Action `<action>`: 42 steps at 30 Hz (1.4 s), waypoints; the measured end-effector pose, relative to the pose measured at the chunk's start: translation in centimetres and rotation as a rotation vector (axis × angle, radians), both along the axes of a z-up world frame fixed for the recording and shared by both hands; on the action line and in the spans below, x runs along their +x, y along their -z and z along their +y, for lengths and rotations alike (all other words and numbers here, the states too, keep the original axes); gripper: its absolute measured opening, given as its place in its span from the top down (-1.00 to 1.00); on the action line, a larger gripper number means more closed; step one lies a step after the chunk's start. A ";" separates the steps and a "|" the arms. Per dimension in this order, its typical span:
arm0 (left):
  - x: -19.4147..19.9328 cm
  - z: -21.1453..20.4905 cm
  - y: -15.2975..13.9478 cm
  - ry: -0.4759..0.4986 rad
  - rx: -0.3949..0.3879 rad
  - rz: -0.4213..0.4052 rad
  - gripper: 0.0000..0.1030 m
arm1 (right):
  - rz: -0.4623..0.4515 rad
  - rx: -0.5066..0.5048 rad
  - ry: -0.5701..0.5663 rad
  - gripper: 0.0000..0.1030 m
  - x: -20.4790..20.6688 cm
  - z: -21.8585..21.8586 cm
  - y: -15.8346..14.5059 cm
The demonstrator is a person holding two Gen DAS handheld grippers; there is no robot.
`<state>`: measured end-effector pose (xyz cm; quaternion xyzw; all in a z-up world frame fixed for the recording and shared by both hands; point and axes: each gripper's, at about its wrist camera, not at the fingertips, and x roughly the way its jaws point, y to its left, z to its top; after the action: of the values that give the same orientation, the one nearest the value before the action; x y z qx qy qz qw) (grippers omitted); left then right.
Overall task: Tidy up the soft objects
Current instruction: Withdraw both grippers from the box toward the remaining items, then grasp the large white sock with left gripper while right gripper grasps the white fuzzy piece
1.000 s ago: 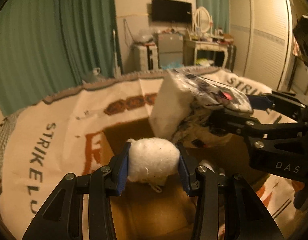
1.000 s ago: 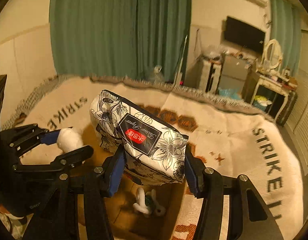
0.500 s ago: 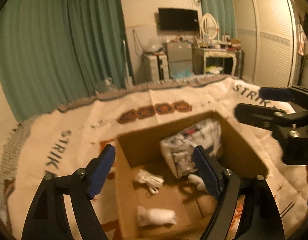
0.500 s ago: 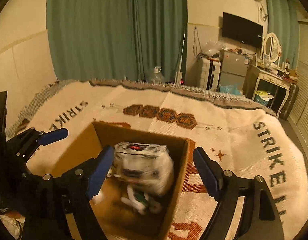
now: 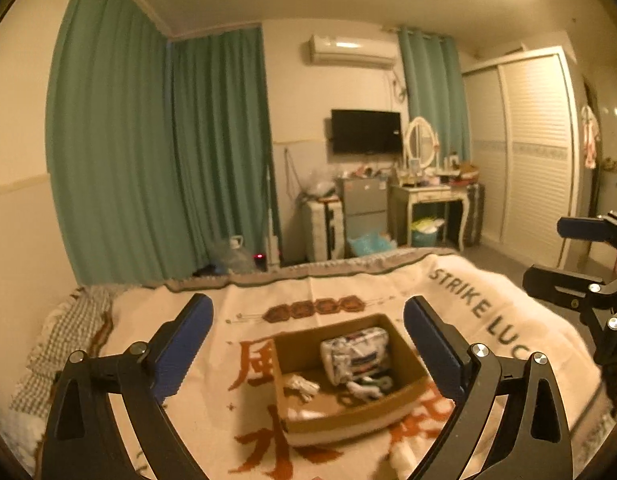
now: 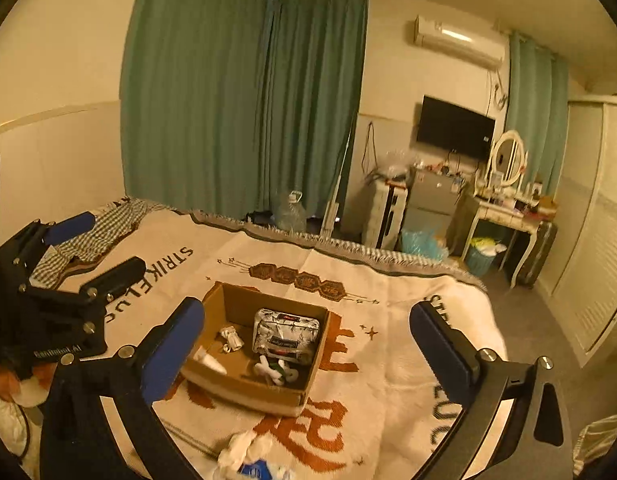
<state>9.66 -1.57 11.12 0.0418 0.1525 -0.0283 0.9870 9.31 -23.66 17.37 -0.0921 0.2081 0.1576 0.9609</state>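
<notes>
An open cardboard box [image 5: 404, 394] [image 6: 244, 390] sits on a cream blanket on the bed. Inside lie a floral tissue pack [image 5: 356, 354] [image 6: 286, 334], a white fluffy toy [image 5: 304, 414] [image 6: 210, 360], and small white soft items [image 5: 304, 385] [image 6: 274, 372]. My left gripper [image 5: 308, 348] is open and empty, raised well above and behind the box. My right gripper [image 6: 308, 344] is open and empty, also high above the box. Each gripper shows at the edge of the other's view.
The cream blanket [image 6: 388, 300] with "STRIKE LUCK" lettering covers the bed. More soft white items and something blue [image 6: 248, 456] lie on the blanket in front of the box. A checked cloth [image 5: 64, 340] lies at the bed's left. Furniture, green curtains and a wardrobe stand beyond the bed.
Both grippers opened, dropping the white fluffy toy and the tissue pack into the box, then rose and pulled back away from it.
</notes>
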 end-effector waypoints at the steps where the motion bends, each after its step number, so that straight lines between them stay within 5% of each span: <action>1: -1.1 -0.1 0.1 -0.004 0.006 0.005 -0.90 | -0.011 -0.007 0.000 -1.00 -1.5 -0.1 -0.4; 9: -4.3 -0.9 5.6 -0.010 -0.034 0.121 -0.90 | -0.003 -0.055 0.014 -1.00 -7.5 0.0 2.5; 17: -3.2 -3.6 15.7 -0.063 -0.052 0.342 -0.90 | 0.148 -0.033 0.105 -1.00 -8.1 -1.1 12.4; 24: -3.1 -6.7 22.0 0.017 -0.067 0.551 -0.80 | 0.312 -0.010 0.153 -1.00 -6.5 -3.0 20.8; 37: -1.7 -9.2 26.1 0.027 0.059 0.602 -0.80 | 0.334 -0.002 0.212 -1.00 -5.8 -4.4 21.5; 42: -1.1 -7.7 26.5 0.066 0.022 0.558 -0.75 | 0.346 -0.024 0.204 -1.00 -5.6 -3.4 22.4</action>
<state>8.59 -9.32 -15.36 0.0482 0.4170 -0.0691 0.9050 3.72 -27.08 -5.03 -0.0533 0.3800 0.0705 0.9207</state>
